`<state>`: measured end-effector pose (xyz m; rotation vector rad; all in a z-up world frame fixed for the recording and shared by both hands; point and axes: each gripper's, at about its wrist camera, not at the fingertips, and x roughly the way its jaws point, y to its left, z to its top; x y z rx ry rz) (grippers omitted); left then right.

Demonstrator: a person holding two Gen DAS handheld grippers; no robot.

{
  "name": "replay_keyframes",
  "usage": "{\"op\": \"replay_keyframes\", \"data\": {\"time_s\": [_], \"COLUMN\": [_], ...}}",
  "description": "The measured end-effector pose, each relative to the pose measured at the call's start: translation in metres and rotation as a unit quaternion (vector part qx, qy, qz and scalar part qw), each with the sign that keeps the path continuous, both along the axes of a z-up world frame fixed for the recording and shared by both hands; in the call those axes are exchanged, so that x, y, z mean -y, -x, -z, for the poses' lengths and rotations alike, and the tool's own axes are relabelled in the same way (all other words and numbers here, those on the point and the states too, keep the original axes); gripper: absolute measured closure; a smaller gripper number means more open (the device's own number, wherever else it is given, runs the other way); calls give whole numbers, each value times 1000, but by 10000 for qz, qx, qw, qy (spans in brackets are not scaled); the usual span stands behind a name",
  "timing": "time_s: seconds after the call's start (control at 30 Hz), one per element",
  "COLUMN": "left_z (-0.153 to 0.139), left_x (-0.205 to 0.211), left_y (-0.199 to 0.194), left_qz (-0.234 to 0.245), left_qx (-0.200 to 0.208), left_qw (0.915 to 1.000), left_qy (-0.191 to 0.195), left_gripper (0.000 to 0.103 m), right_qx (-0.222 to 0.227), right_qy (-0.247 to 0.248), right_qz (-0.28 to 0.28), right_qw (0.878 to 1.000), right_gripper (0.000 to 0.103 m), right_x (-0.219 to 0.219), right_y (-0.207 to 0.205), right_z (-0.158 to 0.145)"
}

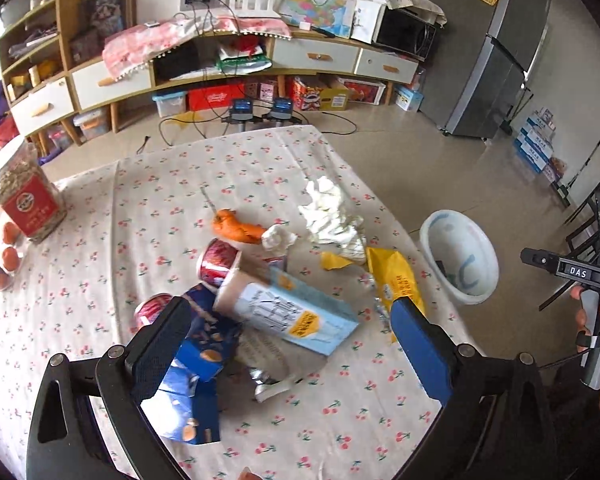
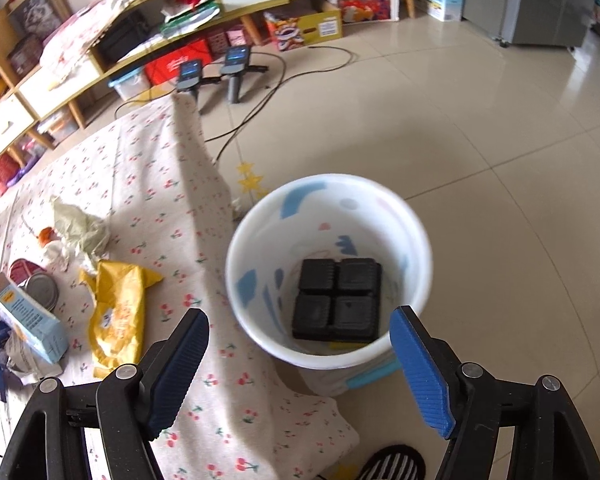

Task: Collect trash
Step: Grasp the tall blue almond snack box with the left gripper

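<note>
On the cherry-print tablecloth [image 1: 260,168] lies a heap of trash: a light blue carton [image 1: 296,312], a dark blue snack box [image 1: 196,364], two red cans [image 1: 218,262], an orange wrapper [image 1: 238,230], crumpled white tissue [image 1: 332,216] and a yellow bag [image 1: 396,280]. My left gripper [image 1: 292,304] hovers open over the heap, fingers either side of the carton and apart from it. A white bin [image 2: 328,180] stands on the floor beside the table, with a black four-cell tray [image 2: 338,300] inside. My right gripper [image 2: 300,316] is open and empty above the bin's near rim.
A jar with a red label [image 1: 28,196] and small orange fruits [image 1: 10,256] sit at the table's left edge. A long cabinet [image 1: 320,56], a fridge [image 1: 496,60] and floor cables [image 2: 260,92] lie beyond. A striped slipper [image 2: 392,464] is near the bin.
</note>
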<state>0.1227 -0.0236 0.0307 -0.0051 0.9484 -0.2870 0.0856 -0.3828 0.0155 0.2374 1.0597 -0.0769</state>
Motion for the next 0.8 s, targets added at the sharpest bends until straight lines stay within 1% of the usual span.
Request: {"op": "replay_keyframes", "data": {"time_s": [0.13,0.27,0.37,0.43,0.57,0.73,0.77,0.8], "left_z": [13,29,41,47,51,50,51,53], "left_x": [-32,-52,-63,-72,-82,-75,-73,-71], "left_y": [4,5,2,1,-3,-12,-15,-18], "left_qz": [-312,-477,-542,-625,-783,-864,-857,-856], "left_qx": [-6,-254,-500,-680,-950,-1001,-1019,-1053], "left_qw": [9995,9982,9969,9956,9920,9897,9893,9888], "left_qy": [-93,-241,-264,-149,273,546,591,629], "left_gripper": [2,2,2,2,3,4,8,14], "right_qx": [-48,-125,-181,-212,-277,-352,-365,-377], "right_qy": [6,34,120,157,219,307,304,295], "right_qz": [-243,-477,-660,-768,-951,-1119,-1138,-1155], "right_qw": [9997,9988,9976,9967,9948,9926,9924,9922], "right_gripper": [23,23,23,23,23,23,23,23], "right_x": [-29,-59,-82,-95,-118,-138,-141,-143], "right_y": [-10,-19,-26,-31,-38,-42,-43,-43], "right_z": [3,7,11,13,20,28,29,30]}}
